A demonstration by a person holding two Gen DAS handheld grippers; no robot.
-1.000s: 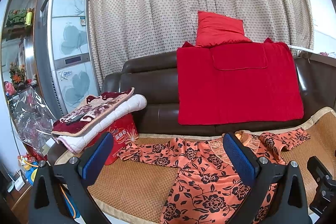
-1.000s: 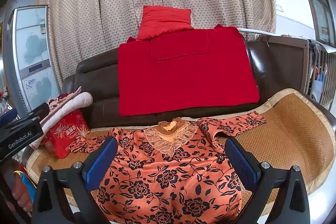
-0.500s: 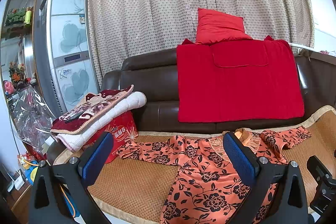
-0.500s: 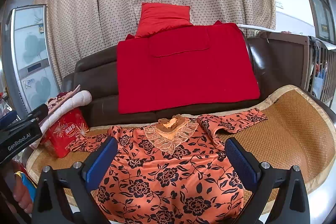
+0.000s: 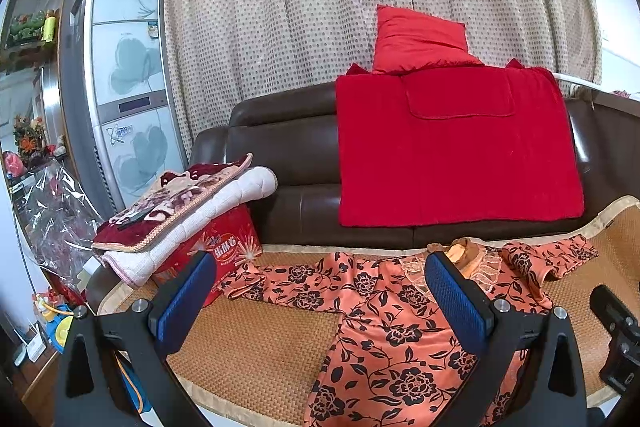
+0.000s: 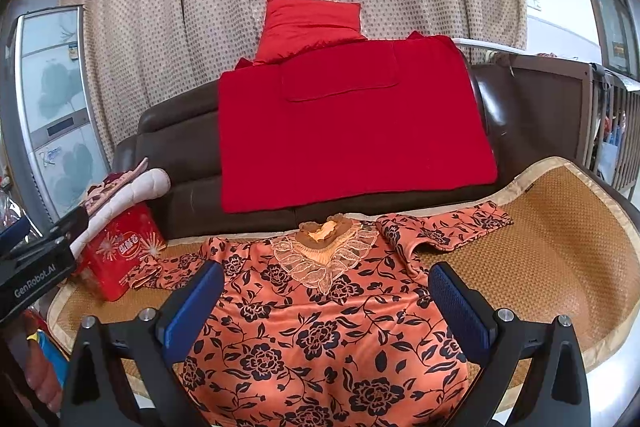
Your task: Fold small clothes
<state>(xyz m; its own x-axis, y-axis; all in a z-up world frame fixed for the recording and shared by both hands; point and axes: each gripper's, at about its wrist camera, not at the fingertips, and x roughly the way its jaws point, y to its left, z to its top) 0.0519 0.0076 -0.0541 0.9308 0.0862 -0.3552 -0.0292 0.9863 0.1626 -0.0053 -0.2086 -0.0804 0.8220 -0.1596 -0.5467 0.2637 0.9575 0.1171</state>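
Floral blouse (image 6: 320, 331) flat on sofa mat (image 6: 532, 259), unfolded. My left claw (image 5: 320, 303), right claw (image 6: 324, 307): both spread, empty. Tip: pinch sleeve ends first, fold inward evenly.

Black hand-held gripper (image 5: 320, 297) frames w/ blue pads (image 6: 460, 303), silver screws.

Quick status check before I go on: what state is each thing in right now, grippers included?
Left gripper: open, holding nothing.
Right gripper: open, holding nothing.
Floral top: spread flat, unfolded, both sleeves out.
Woven mat: laid over the sofa seat.
Red blanket: draped over the sofa back.
Quilts: folded, stacked on the red tin.
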